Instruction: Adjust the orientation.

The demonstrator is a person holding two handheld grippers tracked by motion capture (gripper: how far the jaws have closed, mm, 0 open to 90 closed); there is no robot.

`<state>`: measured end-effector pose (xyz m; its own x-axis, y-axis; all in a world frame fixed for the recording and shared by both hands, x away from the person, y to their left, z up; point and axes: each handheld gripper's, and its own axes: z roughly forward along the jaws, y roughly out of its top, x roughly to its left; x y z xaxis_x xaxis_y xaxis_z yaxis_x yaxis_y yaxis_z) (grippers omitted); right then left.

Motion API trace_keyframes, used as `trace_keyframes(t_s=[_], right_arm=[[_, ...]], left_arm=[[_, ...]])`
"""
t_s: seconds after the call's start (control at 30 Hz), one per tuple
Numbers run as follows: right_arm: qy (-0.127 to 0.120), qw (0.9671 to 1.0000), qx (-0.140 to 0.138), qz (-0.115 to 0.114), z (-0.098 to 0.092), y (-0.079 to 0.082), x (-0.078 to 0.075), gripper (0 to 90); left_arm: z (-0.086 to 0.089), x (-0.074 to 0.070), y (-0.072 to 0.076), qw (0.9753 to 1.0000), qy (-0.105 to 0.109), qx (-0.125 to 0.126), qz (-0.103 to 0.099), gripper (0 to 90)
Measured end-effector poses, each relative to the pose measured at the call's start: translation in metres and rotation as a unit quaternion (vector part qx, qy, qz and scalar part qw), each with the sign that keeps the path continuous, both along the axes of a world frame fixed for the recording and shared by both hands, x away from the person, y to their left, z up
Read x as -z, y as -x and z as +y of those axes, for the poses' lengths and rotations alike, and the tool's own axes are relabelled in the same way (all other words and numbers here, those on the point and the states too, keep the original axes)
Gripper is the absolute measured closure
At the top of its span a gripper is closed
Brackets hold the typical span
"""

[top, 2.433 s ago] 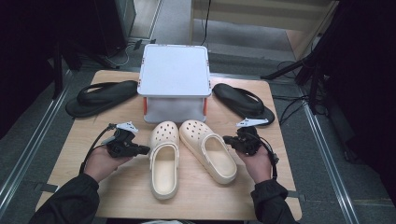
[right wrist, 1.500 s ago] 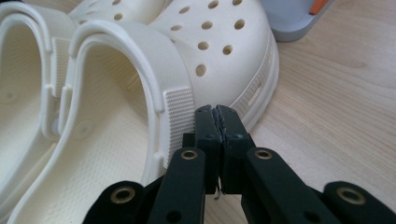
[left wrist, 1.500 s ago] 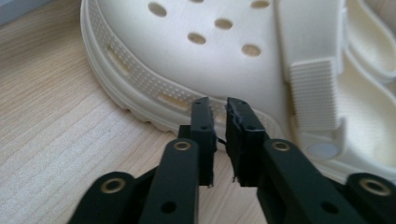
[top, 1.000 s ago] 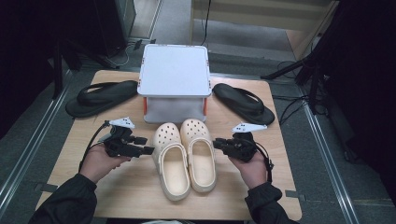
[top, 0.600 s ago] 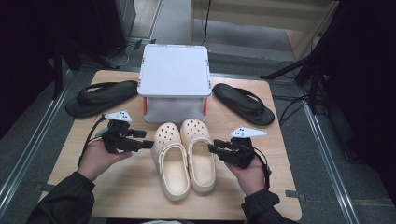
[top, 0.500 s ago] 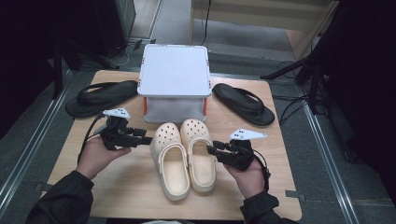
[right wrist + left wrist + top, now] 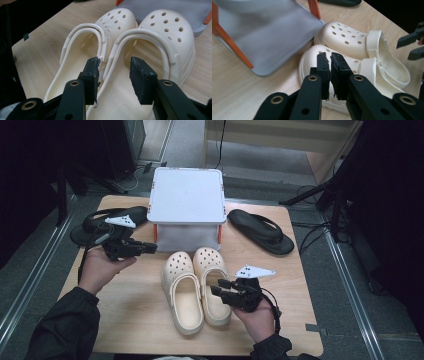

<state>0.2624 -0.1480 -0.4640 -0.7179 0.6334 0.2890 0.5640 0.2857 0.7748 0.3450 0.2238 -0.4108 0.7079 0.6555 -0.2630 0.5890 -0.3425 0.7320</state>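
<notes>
high view: right tongs (image 7: 220,287) gape over cream clogs (image 7: 195,287), left tongs (image 7: 148,247) closed empty.

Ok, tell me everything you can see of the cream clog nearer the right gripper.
The cream clog looks like moulded foam or rubber, with round holes across its rounded toe and a heel strap folded forward over the opening. It lies upright on the wooden table, toe toward the grey box, side by side against its partner. The open right gripper straddles its inner side wall, without clearly gripping it.
</notes>
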Motion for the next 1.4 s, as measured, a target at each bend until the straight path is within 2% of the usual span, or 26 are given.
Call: trace_keyframes(t_s=[0.27,0.53,0.6,0.73,0.87,1.03,1.17,1.4], right_arm=[[0.006,1.0,-0.006,0.004,0.009,0.002,0.005,59.6],[0.007,0.9999,-0.003,0.011,0.014,0.001,0.008,58.3],[0.01,0.9999,-0.003,0.011,0.015,0.001,0.009,58.3],[0.016,0.9998,-0.007,0.009,0.021,0.001,0.011,58.2],[0.024,0.9996,-0.011,0.008,0.027,0.002,0.013,56.4],[0.027,0.9995,-0.011,0.009,0.03,0.001,0.015,55.4],[0.028,0.9995,-0.011,0.008,0.034,0.001,0.016,55.1],[0.033,0.9994,-0.004,0.013,0.044,-0.001,0.021,48.1]], left_arm=[[0.003,-0.021,-0.019,0.9999,0.001,-0.013,-0.004,88.9],[0.004,-0.04,-0.037,0.9998,0.011,-0.01,-0.009,89.0],[0.005,-0.045,-0.044,0.9999,0.012,-0.008,-0.005,88.9],[0.004,-0.052,-0.054,0.9998,0.009,-0.013,-0.015,89.0],[0.002,-0.048,-0.065,0.9996,0.002,-0.021,-0.02,89.0],[-0.003,-0.04,-0.074,0.9989,-0.021,-0.037,-0.022,88.7],[-0.003,-0.033,-0.08,0.9984,-0.034,-0.039,-0.022,88.8],[0.002,-0.029,-0.082,0.9985,-0.02,-0.045,-0.022,89.1]])
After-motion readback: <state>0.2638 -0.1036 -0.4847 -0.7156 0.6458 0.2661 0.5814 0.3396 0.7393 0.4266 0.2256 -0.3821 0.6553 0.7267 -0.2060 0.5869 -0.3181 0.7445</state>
